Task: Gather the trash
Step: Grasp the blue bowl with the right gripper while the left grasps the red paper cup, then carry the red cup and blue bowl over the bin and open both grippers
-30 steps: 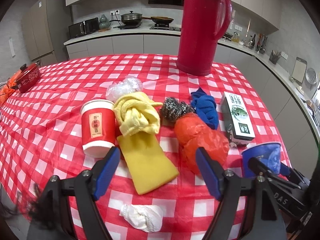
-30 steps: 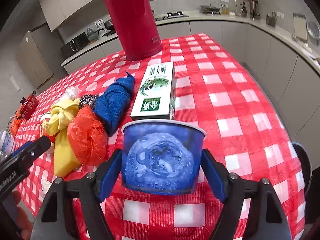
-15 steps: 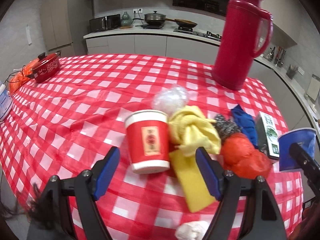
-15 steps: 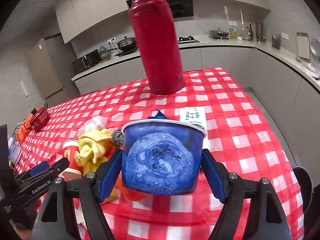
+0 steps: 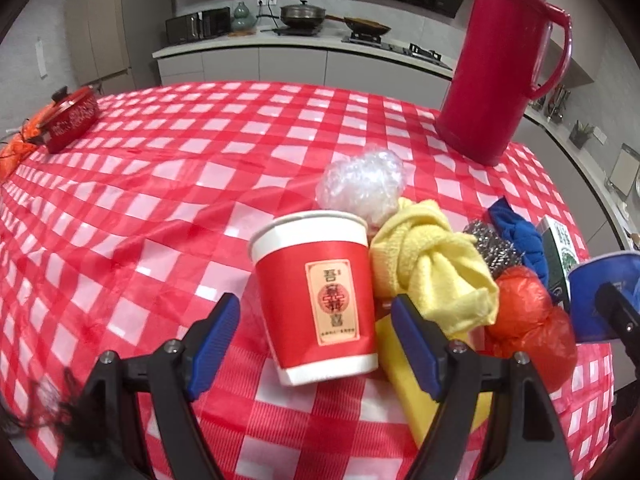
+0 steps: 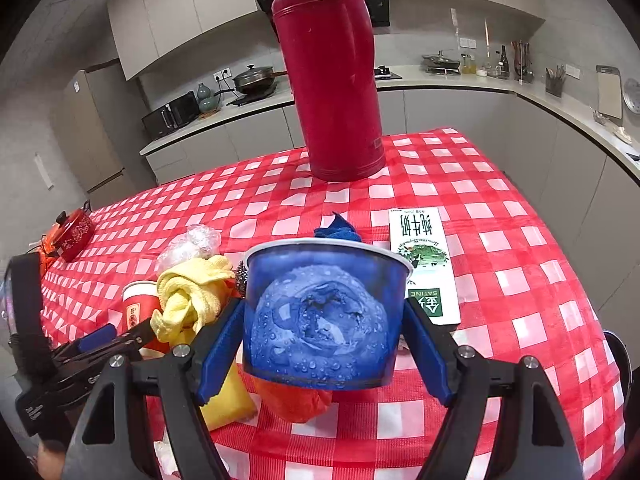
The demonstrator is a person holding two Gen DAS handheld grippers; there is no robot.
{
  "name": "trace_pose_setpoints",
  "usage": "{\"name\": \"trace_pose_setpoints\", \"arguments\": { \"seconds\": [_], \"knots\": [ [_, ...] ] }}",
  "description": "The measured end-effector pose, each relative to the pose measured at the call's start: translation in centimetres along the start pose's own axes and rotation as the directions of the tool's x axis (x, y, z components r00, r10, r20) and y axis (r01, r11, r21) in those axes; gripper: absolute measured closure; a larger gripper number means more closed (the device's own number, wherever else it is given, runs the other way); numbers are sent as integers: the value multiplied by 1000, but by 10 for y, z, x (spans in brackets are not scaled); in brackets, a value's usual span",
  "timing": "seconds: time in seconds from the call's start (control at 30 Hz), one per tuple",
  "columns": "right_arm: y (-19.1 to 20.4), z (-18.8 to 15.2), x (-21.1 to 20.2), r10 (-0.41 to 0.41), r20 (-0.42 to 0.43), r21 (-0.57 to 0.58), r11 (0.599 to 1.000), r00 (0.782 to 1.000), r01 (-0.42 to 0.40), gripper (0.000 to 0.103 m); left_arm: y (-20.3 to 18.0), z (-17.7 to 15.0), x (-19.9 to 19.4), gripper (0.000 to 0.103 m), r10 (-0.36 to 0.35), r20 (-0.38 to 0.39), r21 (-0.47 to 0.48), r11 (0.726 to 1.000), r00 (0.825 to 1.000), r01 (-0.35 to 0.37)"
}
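Left wrist view shows our left gripper open, its jaws straddling the upright red paper cup at lower centre on the counter, while our right gripper clamps the blue bowl.

left tongs: black angular arms, blue pads on inner faces, silver screws at joints
right tongs: same build, black frame w/ blue pads, silver screws
markings: white lettering on left tongs' black body, seen from right wrist cam; too small to read
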State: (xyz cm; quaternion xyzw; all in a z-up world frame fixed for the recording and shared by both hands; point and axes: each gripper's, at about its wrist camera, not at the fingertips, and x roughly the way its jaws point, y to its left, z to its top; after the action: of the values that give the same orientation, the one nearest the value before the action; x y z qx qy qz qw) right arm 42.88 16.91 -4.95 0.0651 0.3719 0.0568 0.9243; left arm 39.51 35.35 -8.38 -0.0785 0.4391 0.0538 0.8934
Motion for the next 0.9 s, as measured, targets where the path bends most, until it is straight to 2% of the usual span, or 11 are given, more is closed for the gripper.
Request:
{"name": "trace_pose_setpoints", "arguments": {
  "seconds": [0.23,0.3,0.33,0.47,0.7,0.9],
  "knots": [
    [-2,0,5,-11,-3,7,1000,1000,11,24,12,-3,24,25,-10,-57,-29,1000,998,8],
    [-2,0,5,-10,-3,5,1000,1000,10,24,14,-5,27,41,-28,-63,-43,999,998,26],
    [-3,0,6,-9,-3,3,1000,1000,9,24,15,-6,27,41,-35,-61,-47,998,998,32],
    [-1,0,3,-4,3,0,1000,1000,4,24,17,-7,20,44,-54,-35,-61,997,998,52],
    [-6,1,-12,18,31,-11,1000,999,-18,24,14,-5,-20,44,-53,59,-63,996,997,57],
    [-22,1,-36,32,61,-5,999,998,-31,24,-7,-6,-56,44,-84,114,-29,996,990,88]
  ]
}}
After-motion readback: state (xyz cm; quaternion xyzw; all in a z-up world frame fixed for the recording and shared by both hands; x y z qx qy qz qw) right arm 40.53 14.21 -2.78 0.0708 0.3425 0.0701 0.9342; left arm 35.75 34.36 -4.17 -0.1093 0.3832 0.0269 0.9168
